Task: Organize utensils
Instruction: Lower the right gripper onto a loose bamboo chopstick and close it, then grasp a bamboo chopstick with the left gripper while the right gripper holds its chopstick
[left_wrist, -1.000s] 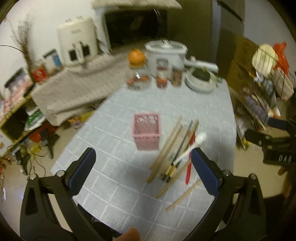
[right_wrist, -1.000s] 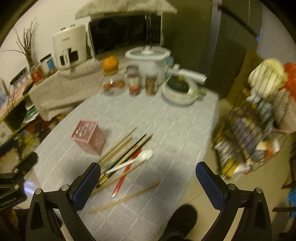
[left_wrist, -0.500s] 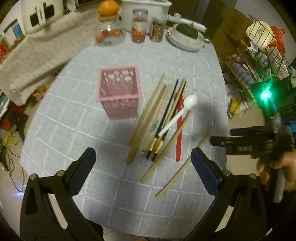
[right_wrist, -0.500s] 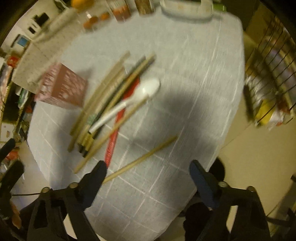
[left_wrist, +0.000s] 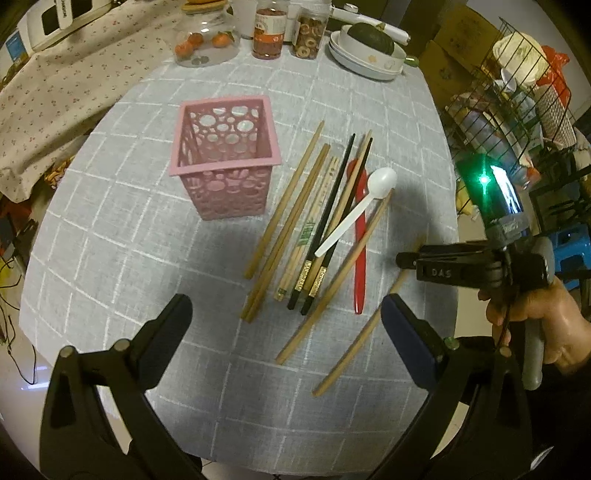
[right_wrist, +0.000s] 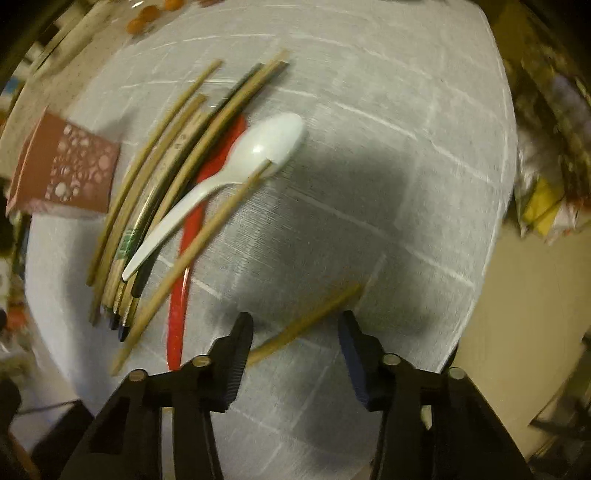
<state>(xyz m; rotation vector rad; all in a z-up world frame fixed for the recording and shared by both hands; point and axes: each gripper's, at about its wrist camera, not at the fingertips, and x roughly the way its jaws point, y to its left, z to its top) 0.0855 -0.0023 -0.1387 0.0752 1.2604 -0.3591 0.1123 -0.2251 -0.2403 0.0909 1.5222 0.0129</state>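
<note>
A pink perforated basket (left_wrist: 225, 155) stands upright and empty on the grey checked tablecloth (left_wrist: 122, 240); it also shows in the right wrist view (right_wrist: 62, 166). To its right lies a pile of wooden and black chopsticks (left_wrist: 314, 221), a red utensil (left_wrist: 360, 251) and a white plastic spoon (left_wrist: 354, 214) (right_wrist: 221, 177). One wooden chopstick (right_wrist: 306, 321) lies apart near the table's right edge. My right gripper (right_wrist: 295, 343) is open and low over it, one finger on each side. My left gripper (left_wrist: 284, 332) is open and empty above the near end of the pile.
Jars (left_wrist: 266, 33), a glass pot with oranges (left_wrist: 207, 40) and stacked bowls (left_wrist: 365, 55) stand at the table's far edge. A wire rack (left_wrist: 517, 92) with cups is to the right. A floral cloth (left_wrist: 55, 85) covers a surface on the left.
Both grippers have come down and closer to the table. My right gripper has narrowed its opening and moved over the lone chopstick at the right edge.
</note>
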